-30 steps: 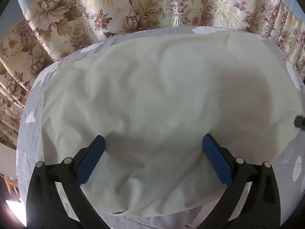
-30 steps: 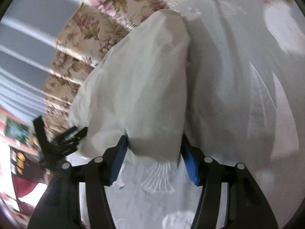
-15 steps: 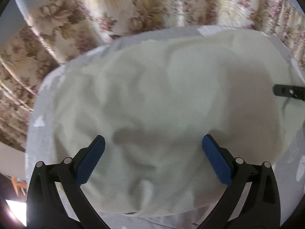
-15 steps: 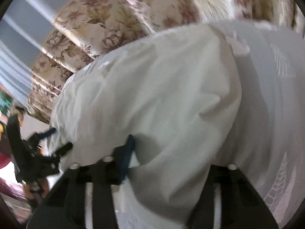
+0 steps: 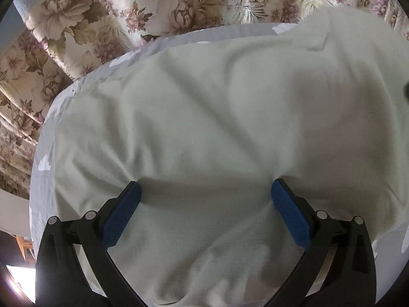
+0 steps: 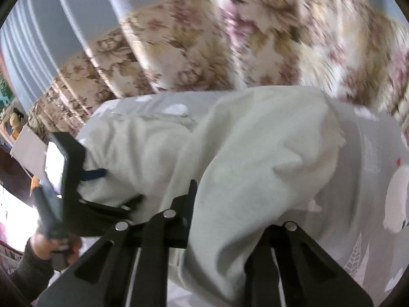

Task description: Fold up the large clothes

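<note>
Meanwhile, a cream garment [image 5: 217,117] lies spread over a grey sheet [image 5: 43,148] before floral curtains [image 5: 107,7]. The left gripper [image 5: 205,197] is spread wide, its blue pads [image 5: 121,216] pressing the cloth. A lifted fold drapes over the right gripper [image 6: 230,204], hiding whether it grips.
</note>
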The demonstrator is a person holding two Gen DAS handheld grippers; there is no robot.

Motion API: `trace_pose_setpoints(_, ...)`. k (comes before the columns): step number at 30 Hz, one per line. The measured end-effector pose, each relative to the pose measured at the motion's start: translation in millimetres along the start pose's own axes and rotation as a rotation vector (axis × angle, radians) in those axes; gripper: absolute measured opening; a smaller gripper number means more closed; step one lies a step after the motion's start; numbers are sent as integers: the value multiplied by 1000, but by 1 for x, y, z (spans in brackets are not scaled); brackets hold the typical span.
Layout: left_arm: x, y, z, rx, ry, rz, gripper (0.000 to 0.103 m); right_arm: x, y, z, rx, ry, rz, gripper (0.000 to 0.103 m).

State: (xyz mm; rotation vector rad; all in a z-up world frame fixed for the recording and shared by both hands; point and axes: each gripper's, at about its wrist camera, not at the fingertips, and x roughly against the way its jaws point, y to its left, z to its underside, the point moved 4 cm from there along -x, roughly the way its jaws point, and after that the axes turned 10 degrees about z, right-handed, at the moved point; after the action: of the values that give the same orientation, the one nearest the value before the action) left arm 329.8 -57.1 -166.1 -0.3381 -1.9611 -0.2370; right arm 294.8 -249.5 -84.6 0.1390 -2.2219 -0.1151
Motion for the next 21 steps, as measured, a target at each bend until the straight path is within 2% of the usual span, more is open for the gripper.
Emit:
trace_pose_setpoints(3,3,2,-2,-18,-8,23,100,16,40,-13,71,-12,9,13)
trace_pose_setpoints(4,9,6,0,-31,-17,37,98,19,54,-16,96,-8,14,13)
trace_pose_setpoints(5,15,9,2,-34,-21,41,90,21,64,-18,114,-7,19,13)
trace_pose_setpoints(7,41,31,13,-31,-62,56,88,24,93,-25,166,-1,45,12)
trace_pose_setpoints(9,64,60,21,-18,-97,30,89,21,117,-29,199,11,61,12)
trace_pose_setpoints(12,98,128,37,36,-132,-71,89,9,163,-35,267,34,87,12)
trace_pose_setpoints(15,116,187,54,138,-140,-116,90,-17,223,-35,353,80,105,12)
trace_pose_setpoints(18,124,224,70,211,-131,-134,90,-53,276,-22,472,152,136,11)
trace_pose_setpoints(21,123,246,91,250,-111,-153,91,-105,310,11,600,261,243,11)
